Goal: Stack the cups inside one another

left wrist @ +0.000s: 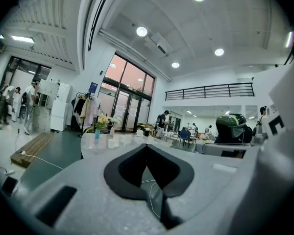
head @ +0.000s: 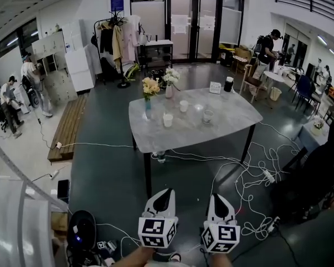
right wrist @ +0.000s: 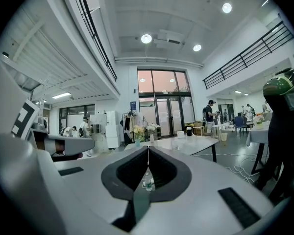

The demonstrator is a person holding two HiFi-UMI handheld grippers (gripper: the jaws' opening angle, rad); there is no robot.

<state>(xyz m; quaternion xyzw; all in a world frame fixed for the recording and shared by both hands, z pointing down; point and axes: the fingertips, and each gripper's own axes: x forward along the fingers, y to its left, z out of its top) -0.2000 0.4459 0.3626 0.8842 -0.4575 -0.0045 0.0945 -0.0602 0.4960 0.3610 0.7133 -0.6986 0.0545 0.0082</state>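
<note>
Several cups stand apart on the grey marble table (head: 234, 118), well ahead of me: a white cup (head: 167, 119) near the front, another white cup (head: 183, 105) behind it, and a clear cup (head: 208, 115) to the right. My left gripper (head: 167, 192) and right gripper (head: 217, 196) are side by side at the bottom of the head view, over the floor and far short of the table. Both point level. The left gripper (left wrist: 146, 146) has its jaws together with nothing held. The right gripper (right wrist: 148, 149) is likewise shut and empty. The table (right wrist: 186, 143) shows small beyond it.
Two flower vases (head: 150, 90) stand at the table's far left, and a small sign (head: 215, 87) and black cup (head: 229, 83) at its back. White cables (head: 250, 177) trail over the floor, a bottle (head: 161, 156) lies under the table, and a wooden bench (head: 67, 128) stands at the left. People work in the background.
</note>
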